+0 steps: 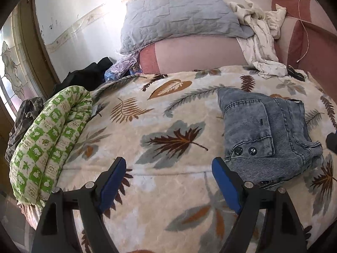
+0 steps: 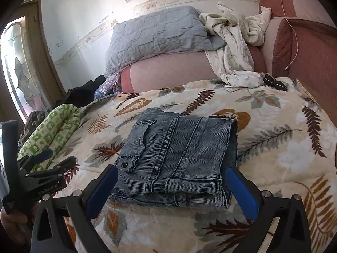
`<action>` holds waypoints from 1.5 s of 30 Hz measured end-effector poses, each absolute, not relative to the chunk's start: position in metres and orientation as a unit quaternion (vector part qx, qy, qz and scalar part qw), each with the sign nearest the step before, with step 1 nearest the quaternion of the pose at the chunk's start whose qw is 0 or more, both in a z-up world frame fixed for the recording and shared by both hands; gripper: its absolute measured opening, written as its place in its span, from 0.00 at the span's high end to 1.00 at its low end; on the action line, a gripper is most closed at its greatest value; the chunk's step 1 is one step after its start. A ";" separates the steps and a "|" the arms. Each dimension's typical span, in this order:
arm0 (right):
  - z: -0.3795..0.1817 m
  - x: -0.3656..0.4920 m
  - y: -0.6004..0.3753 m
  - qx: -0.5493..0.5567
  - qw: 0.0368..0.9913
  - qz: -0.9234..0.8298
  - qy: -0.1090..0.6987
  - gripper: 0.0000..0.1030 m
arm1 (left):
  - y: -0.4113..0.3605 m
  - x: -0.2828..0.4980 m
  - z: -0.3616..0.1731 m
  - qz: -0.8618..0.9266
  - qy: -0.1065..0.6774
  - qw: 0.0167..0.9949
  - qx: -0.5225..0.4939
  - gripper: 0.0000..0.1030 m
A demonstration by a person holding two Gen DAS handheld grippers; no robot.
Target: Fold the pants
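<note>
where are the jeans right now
The folded jeans lie on the leaf-print blanket, centred ahead of the right gripper and right of the green quilt roll.

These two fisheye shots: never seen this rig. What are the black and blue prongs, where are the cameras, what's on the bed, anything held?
No robot arm here: a person carries a two-finger gripper in each hand, each with a camera looking along its blue-padded fingers. One picture looks past the left gripper, the other past the right gripper, which also shows the left one off to the side. Both stand open and hold nothing. On the leaf-print blanket lie folded grey-blue jeans, just ahead of the right gripper. A green checked quilt is rolled up at the edge.
</note>
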State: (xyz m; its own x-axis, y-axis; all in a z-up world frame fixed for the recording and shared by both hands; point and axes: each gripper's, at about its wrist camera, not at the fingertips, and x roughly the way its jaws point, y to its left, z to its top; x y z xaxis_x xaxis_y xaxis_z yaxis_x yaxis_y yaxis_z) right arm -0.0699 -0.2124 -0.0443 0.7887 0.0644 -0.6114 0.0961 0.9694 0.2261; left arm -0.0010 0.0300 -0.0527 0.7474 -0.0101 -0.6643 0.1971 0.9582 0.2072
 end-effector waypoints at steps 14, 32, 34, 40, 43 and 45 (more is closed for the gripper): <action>-0.042 -0.070 -0.256 0.205 0.923 -0.047 0.321 0.00 | 0.016 0.002 -0.062 -0.110 0.381 0.910 0.123 0.18; -0.089 -0.032 -0.322 0.341 0.847 -0.046 0.406 0.00 | 0.000 0.072 -0.072 -0.181 0.472 0.862 0.050 0.18; -0.099 -0.025 -0.324 0.358 0.832 -0.044 0.421 0.00 | -0.002 0.081 -0.077 -0.195 0.494 0.846 0.038 0.18; -0.108 -0.014 -0.328 0.370 0.821 -0.043 0.432 0.00 | -0.006 0.095 -0.079 -0.215 0.501 0.838 0.009 0.19; -0.110 -0.012 -0.331 0.376 0.818 -0.045 0.433 0.00 | -0.011 0.091 -0.077 -0.234 0.498 0.835 0.006 0.18; -0.112 -0.011 -0.332 0.378 0.817 -0.048 0.434 0.00 | -0.018 0.086 -0.076 -0.245 0.492 0.835 0.017 0.18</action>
